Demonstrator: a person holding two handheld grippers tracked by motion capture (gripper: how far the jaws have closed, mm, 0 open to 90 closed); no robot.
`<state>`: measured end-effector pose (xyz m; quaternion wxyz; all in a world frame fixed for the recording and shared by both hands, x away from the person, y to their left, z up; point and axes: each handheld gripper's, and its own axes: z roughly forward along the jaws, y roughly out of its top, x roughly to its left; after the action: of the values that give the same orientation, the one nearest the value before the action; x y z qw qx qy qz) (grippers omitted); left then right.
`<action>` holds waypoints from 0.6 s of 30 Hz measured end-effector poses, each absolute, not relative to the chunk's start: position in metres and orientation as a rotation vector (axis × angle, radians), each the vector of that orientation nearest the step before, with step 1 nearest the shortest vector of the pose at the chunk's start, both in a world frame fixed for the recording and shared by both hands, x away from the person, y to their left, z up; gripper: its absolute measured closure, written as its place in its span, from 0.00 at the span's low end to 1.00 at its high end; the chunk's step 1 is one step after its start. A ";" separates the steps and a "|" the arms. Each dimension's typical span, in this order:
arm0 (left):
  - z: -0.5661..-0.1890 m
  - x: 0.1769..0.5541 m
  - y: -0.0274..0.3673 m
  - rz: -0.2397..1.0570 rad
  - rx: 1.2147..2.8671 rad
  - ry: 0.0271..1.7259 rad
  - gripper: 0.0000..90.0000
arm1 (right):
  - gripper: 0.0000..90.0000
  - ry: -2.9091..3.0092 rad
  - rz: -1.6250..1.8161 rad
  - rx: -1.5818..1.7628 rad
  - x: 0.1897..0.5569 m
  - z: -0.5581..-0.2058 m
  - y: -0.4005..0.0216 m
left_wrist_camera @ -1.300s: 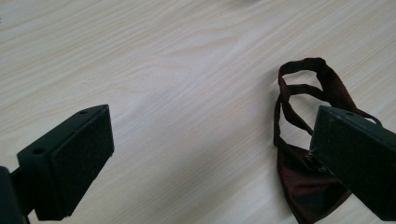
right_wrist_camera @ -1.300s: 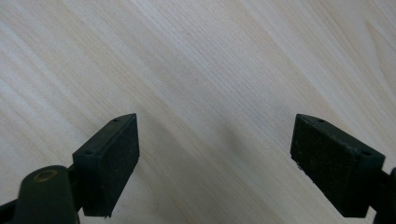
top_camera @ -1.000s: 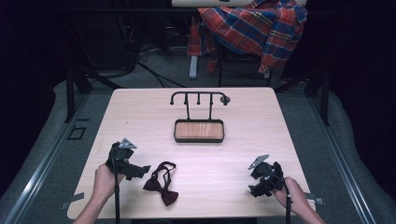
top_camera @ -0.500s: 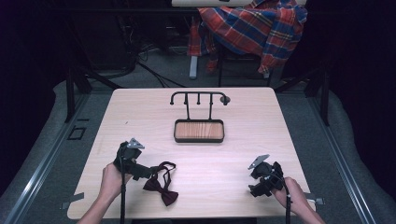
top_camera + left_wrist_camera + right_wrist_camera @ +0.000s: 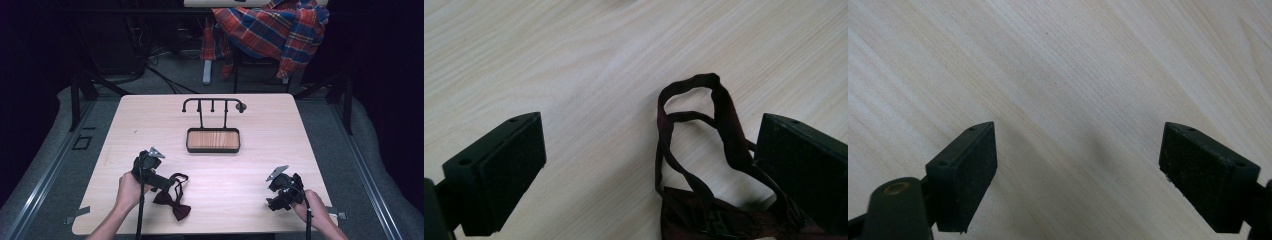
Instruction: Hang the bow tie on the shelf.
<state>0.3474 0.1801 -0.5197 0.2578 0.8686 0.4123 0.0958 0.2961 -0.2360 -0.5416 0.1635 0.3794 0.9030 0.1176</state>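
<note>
Bow tie (image 5: 172,202) lies lower left of the high view, near the table's (image 5: 260,170) front edge; in the left gripper view its dark-red body is cut off at the bottom edge w/ just the strap loop (image 5: 694,125) fully seen, clasp hard to make out. Left gripper (image 5: 167,184) sits right at the strap, jaws wide apart, loop lying between them close by one jaw, nothing clamped; contact can't be told. Right gripper (image 5: 274,199), lower right, well apart from the tie, jaws spread wide over bare wood, holding nothing. Farther up, centre: wooden tray (image 5: 213,140) w/ black hook rack (image 5: 212,104) behind it. Top of frame: plaid cloth (image 5: 270,30), partly cut off.
</note>
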 end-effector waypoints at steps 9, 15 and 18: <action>-0.526 0.351 0.165 0.302 2.433 1.092 0.23 | 0.17 2.578 0.321 1.084 0.297 -0.542 -0.235; -0.532 0.353 0.158 0.302 2.503 1.061 0.52 | 0.17 2.576 0.322 1.085 0.296 -0.542 -0.236; -0.535 0.354 0.157 0.279 2.524 1.048 0.57 | 0.17 2.577 0.323 1.082 0.296 -0.542 -0.236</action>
<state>0.3537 0.1569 -0.5352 0.1962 0.9009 0.3740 0.0995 0.2963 -0.2357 -0.5419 0.1632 0.3794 0.9036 0.1134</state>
